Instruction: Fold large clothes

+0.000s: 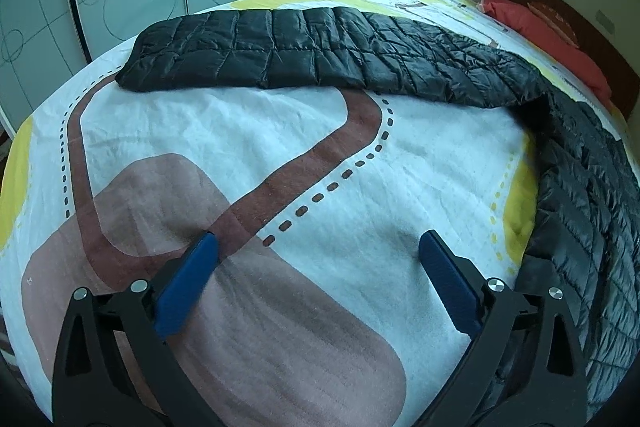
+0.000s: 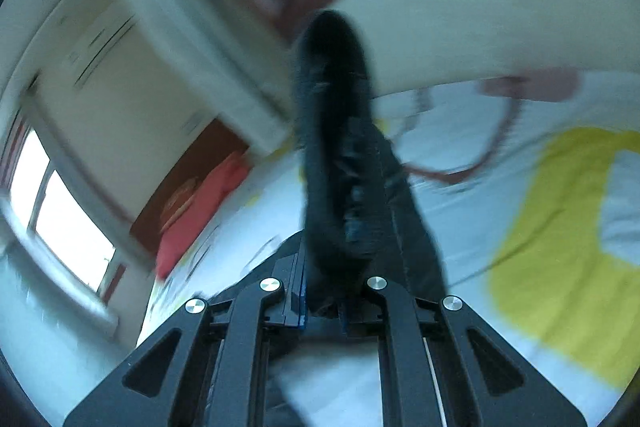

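Black puffer jacket (image 1: 328, 55) sprawls across the far side of the bed (image 1: 248, 155), my left tool (image 1: 318, 251) spread wide over the blanket, right tool (image 2: 324, 307) clamped on a bunched fold.

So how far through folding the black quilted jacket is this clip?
Partway, by the look of it. The far stretch of the black quilted puffer jacket already lies flat in a long band across the patterned bedspread. In hand: the right gripper is clamped on a blurred, lifted part of the jacket. The left gripper hangs open and empty. Left: the part draped over the bed's right edge.
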### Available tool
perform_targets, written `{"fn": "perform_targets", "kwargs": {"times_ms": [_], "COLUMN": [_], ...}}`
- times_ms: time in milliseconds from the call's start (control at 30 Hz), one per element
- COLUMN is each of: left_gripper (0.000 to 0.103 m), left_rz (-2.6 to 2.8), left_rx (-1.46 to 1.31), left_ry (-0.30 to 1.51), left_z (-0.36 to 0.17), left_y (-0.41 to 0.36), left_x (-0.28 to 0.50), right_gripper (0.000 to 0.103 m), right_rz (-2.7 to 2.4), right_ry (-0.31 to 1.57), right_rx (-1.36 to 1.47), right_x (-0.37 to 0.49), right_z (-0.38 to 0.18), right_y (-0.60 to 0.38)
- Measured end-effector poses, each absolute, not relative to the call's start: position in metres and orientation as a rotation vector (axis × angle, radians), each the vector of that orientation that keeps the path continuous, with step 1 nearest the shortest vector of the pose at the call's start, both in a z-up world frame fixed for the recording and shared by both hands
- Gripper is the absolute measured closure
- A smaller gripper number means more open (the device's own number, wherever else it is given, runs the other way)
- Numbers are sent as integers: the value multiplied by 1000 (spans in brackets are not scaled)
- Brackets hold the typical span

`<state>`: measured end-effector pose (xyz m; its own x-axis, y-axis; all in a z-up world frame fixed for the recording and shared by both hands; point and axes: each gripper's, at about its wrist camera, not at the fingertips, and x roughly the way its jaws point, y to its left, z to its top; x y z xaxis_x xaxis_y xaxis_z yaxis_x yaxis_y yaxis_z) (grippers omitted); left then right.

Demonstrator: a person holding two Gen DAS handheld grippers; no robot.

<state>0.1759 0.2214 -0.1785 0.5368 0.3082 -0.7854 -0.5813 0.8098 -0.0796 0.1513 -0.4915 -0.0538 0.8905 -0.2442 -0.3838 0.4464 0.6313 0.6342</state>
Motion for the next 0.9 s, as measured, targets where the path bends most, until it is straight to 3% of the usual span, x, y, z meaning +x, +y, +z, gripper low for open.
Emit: {"fn": "perform_targets", "kwargs": {"times_ms": [467, 900], "left_gripper": [3, 3], "left_rz": [537, 630], "left_rx": [-356, -426], "left_ry": [822, 778], "left_z": [-179, -172], "left_y": [223, 252], "left_x": [172, 158], "right_gripper": [92, 92], "right_rz": [-84, 123], "right_ry": [587, 804], "right_rx": [506, 270], "right_x": [317, 368], "right_z": [-64, -105], "right_y": [-280, -114]}}
